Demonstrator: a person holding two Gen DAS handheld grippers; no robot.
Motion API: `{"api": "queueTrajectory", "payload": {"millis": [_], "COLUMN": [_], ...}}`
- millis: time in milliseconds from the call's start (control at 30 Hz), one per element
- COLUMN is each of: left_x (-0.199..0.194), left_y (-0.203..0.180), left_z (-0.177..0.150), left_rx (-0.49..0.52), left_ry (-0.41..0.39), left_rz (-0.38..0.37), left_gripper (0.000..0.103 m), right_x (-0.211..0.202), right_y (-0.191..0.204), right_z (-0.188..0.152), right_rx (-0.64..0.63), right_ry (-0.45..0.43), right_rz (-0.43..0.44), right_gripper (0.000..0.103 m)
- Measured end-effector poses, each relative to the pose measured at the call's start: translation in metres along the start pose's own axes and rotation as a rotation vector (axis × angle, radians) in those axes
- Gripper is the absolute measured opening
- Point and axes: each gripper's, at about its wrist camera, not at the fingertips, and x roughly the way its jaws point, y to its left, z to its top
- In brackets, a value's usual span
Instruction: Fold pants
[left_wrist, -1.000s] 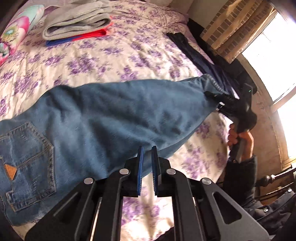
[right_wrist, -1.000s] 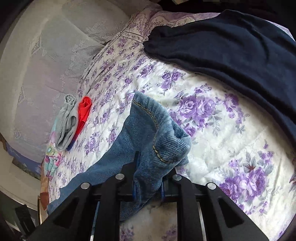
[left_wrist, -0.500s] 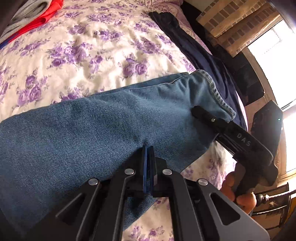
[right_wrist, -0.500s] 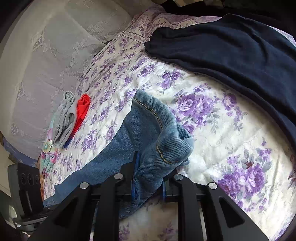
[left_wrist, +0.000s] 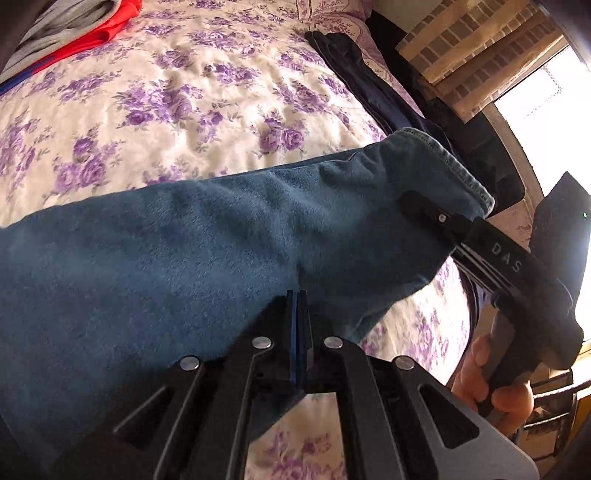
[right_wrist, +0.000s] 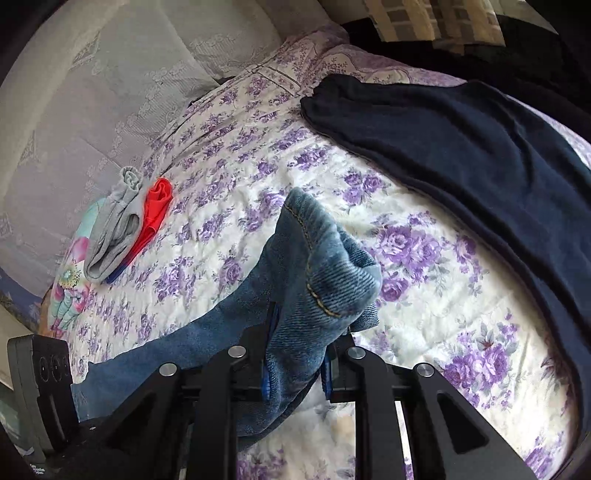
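My right gripper (right_wrist: 295, 354) clamps the bunched hem of the jeans (left_wrist: 192, 251), whose leg stretches across the flowered bed (left_wrist: 207, 92). My left fingers (left_wrist: 297, 306) are closed at the leg's near edge; I cannot tell whether they caught denim. If not, that side sags and the fold skews.

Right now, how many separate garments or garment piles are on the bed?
3: the blue jeans in the foreground, clamped in the right gripper; a dark navy garment spread at the far right; a folded grey-and-red pile at the left. More may lie out of frame.
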Motion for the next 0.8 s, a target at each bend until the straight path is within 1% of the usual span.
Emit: {"api": "queueTrajectory", "payload": {"millis": [67,100,167,200,300,333,400,433,500,600,700,800], "left_x": [-0.029,-0.046,-0.073,-0.086,-0.124,-0.139,-0.172,-0.188,-0.209,-0.225,-0.222,-0.215], "left_y": [0.015,0.025,0.051,0.066,0.116,0.13,0.156,0.169,0.189,0.209,0.225,0.236], "left_z": [-0.017,-0.026,-0.044,-0.052,-0.076,-0.084,-0.098,-0.103,-0.111,-0.119,-0.121,-0.125], "left_rx": [-0.011,-0.017,-0.049,-0.075,-0.161,-0.188,-0.233,-0.263,-0.299,-0.333,-0.363,-0.38], "left_ry": [-0.02,-0.039,-0.07,-0.08,-0.102,-0.136,-0.222,-0.253,-0.282,-0.302,-0.283,-0.263], "left_rz": [-0.04,-0.036,0.009,0.02,0.005,0.033,0.134,0.16,0.162,0.219,0.212,0.208], "left_gripper": [0.001,0.001,0.001,0.001,0.001,0.001,0.001,0.001,0.001,0.001,0.001,0.001], "right_x": [-0.013,-0.021,-0.035,-0.041,-0.051,-0.053,-0.049,-0.045,-0.032,-0.017,-0.011,-0.013], "right_y": [0.02,0.034,0.066,0.085,0.148,0.169,0.207,0.223,0.249,0.273,0.285,0.286], "right_z": [0.004,0.005,0.004,0.001,-0.012,-0.019,-0.036,-0.044,-0.06,-0.08,-0.1,-0.114], "right_rx": [-0.069,-0.112,-0.213,-0.267,-0.44,-0.5,-0.609,-0.651,-0.723,-0.784,-0.842,-0.881], "right_ry": [-0.03,-0.046,-0.077,-0.089,-0.108,-0.109,-0.101,-0.092,-0.063,-0.015,0.024,0.053], "right_rz": [0.0,0.009,0.029,0.042,0.089,0.104,0.122,0.123,0.12,0.13,0.144,0.155], "right_gripper": [0.02,0.02,0.02,0.02,0.02,0.02,0.018,0.017,0.017,0.017,0.017,0.017]}}
